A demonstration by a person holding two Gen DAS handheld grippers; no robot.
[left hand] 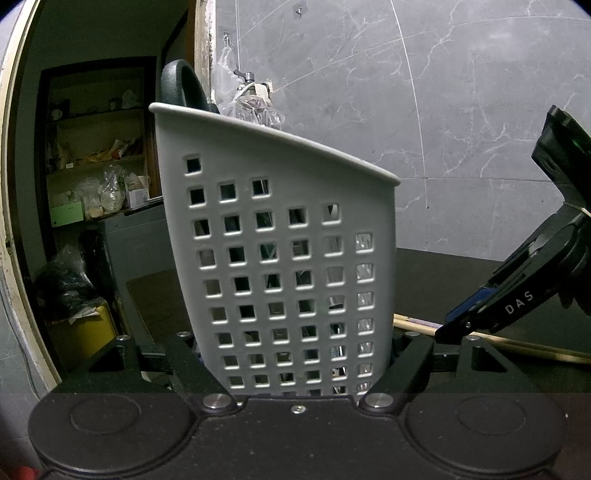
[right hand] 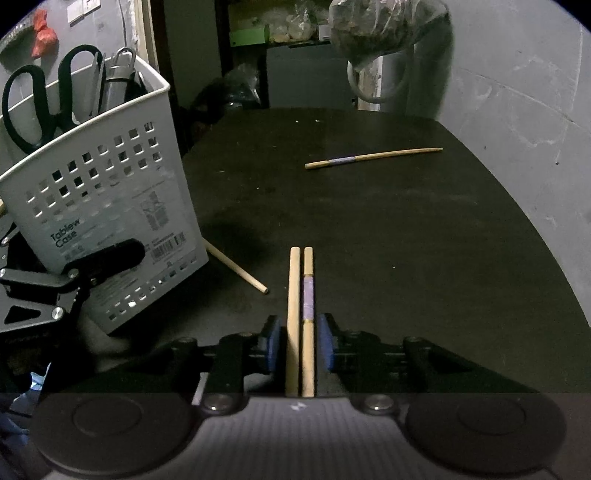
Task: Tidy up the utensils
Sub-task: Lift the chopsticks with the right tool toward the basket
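A white perforated utensil case (left hand: 280, 229) stands tilted on the black table, and my left gripper (left hand: 301, 350) is shut on its lower part, one finger on each side. The case (right hand: 107, 192) holds black scissors (right hand: 33, 107) and metal utensils (right hand: 120, 74). My right gripper (right hand: 300, 343) points down at the table with a pair of wooden chopsticks (right hand: 300, 295) between its blue pads (right hand: 274, 343). A thin gap shows on each side, so it is open. One of the pair has a purple band.
A purple-banded chopstick (right hand: 373, 157) lies farther back on the black table (right hand: 406, 240). Another plain chopstick (right hand: 236, 267) pokes out from under the case. A plastic bag (right hand: 376, 29) hangs at the grey wall. A doorway with cluttered shelves (left hand: 96, 166) opens on the left.
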